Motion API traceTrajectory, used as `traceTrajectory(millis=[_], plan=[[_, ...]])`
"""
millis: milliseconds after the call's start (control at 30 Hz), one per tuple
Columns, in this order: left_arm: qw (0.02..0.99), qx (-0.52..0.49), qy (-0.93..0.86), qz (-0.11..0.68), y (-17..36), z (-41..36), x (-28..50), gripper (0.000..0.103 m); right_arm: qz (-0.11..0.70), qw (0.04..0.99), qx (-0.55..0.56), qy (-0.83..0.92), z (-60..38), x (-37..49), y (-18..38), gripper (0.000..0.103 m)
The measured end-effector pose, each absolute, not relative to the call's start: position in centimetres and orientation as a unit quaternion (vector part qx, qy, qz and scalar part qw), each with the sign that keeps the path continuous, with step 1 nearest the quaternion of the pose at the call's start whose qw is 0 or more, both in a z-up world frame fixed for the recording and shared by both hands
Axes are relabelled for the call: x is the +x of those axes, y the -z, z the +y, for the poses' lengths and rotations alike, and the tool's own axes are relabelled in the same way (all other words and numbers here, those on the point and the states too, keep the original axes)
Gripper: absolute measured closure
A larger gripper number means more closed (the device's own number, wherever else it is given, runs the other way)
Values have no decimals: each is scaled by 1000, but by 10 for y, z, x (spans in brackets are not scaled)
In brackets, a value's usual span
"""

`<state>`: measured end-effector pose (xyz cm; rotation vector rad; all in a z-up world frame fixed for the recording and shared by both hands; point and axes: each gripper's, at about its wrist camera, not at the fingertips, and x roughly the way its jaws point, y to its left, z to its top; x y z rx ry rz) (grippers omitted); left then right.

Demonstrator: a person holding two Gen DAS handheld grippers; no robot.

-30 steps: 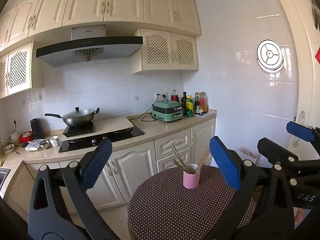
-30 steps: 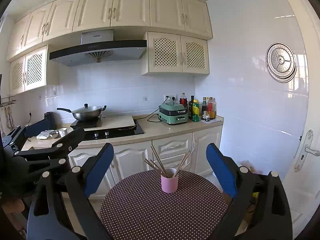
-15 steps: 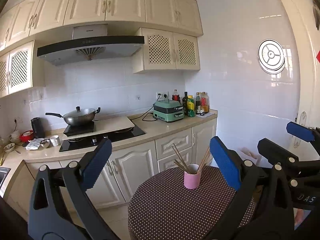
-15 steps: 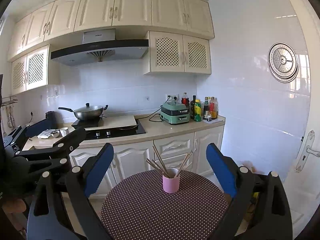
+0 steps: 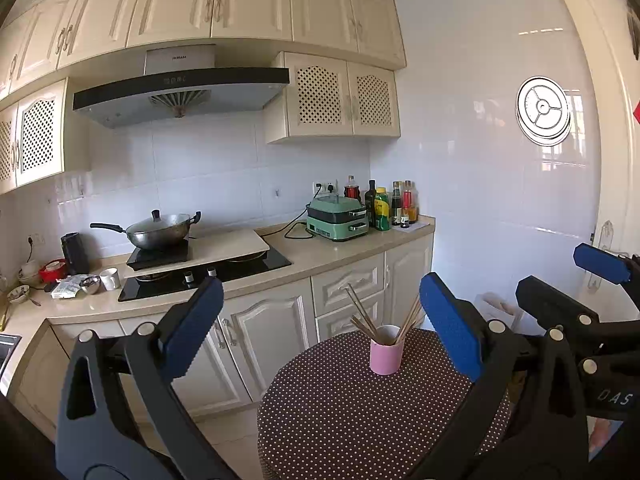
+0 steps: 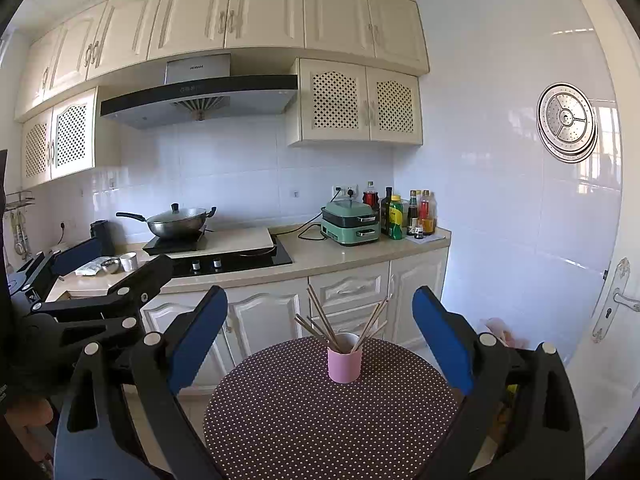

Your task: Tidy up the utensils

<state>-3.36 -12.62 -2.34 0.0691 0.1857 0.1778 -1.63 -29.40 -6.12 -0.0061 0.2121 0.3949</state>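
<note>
A pink cup (image 5: 386, 350) (image 6: 345, 358) holding several wooden chopsticks (image 5: 362, 312) (image 6: 320, 316) stands upright on a round table with a brown dotted cloth (image 5: 340, 412) (image 6: 312, 420). My left gripper (image 5: 320, 328) is open and empty, held above the table's near left edge. My right gripper (image 6: 320, 336) is open and empty, held above the near side of the table, facing the cup. Each gripper shows in the other's view, the right one (image 5: 600, 272) at the right, the left one (image 6: 108, 268) at the left.
Beyond the table runs a kitchen counter (image 6: 328, 256) with a hob, a lidded wok (image 6: 176, 222), a green cooker (image 6: 352, 226) and several bottles (image 6: 416, 216). Cabinets (image 6: 280, 320) stand below it. A white tiled wall and a door (image 6: 616, 300) are at the right.
Both views have drifted very slightly; the cup and chopsticks stand unchanged. Both grippers stay open.
</note>
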Motion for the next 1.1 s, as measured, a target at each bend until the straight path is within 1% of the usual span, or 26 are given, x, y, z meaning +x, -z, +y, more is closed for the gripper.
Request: traceTrajectory(millis=[533, 900, 1100], plan=[[991, 44, -95, 87, 31, -117, -30, 7, 112, 975, -2, -192, -288, -12, 65, 13], [990, 41, -81, 105, 37, -105, -11, 7, 131, 975, -1, -180, -275, 5, 69, 13], [989, 40, -63, 131, 46, -92, 17, 7, 154, 975, 0, -162, -264, 27, 76, 12]])
